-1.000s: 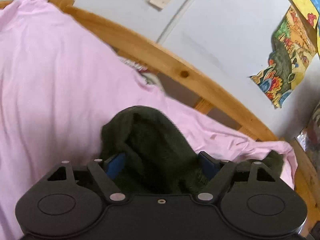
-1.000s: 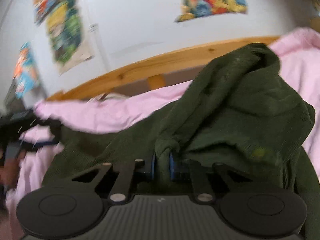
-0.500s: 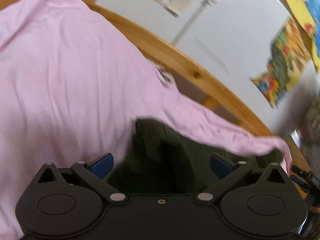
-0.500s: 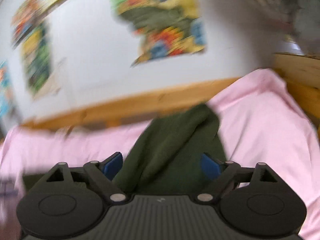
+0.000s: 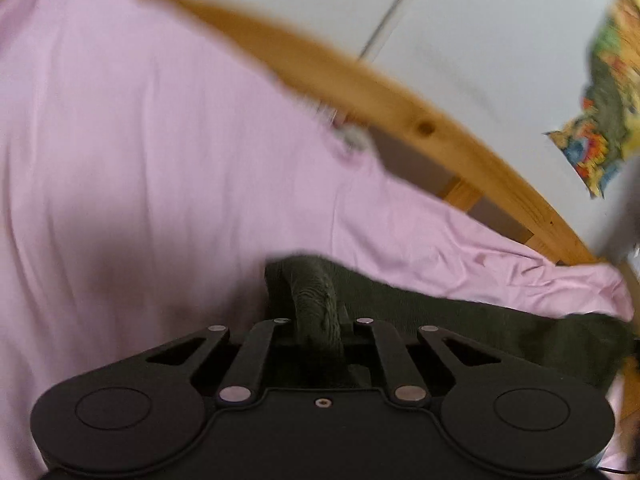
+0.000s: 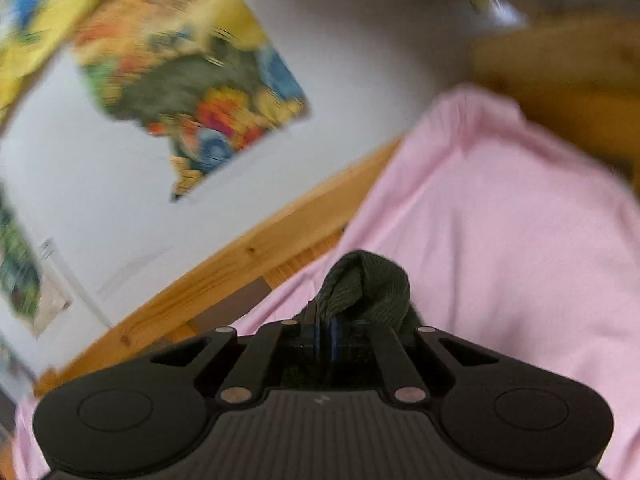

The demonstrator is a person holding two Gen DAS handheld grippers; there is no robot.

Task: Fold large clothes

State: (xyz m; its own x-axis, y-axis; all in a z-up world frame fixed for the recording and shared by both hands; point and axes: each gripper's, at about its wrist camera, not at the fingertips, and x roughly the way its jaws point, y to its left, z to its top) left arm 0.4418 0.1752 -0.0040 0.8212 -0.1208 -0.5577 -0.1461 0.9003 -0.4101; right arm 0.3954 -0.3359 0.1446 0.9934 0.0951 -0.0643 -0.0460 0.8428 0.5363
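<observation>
A dark green knitted garment [image 5: 460,320] lies on a bed with a pink sheet [image 5: 160,160]. In the left wrist view my left gripper [image 5: 318,320] is shut on a raised fold of the garment, and the cloth stretches away to the right along the sheet. In the right wrist view my right gripper [image 6: 330,334] is shut on a bunched edge of the same garment [image 6: 368,292], which stands up above the blue pads. The pink sheet [image 6: 500,240] fills the right side. The rest of the garment is hidden under both grippers.
A wooden bed rail [image 5: 400,92] runs along the far side of the mattress and also shows in the right wrist view [image 6: 224,276]. A white wall with colourful posters [image 6: 192,88] stands behind it. A wooden bed end [image 6: 560,76] is at the right.
Both grippers were open half a second ago and have closed on folds of the green garment. The right gripper has swung toward the right end of the bed.
</observation>
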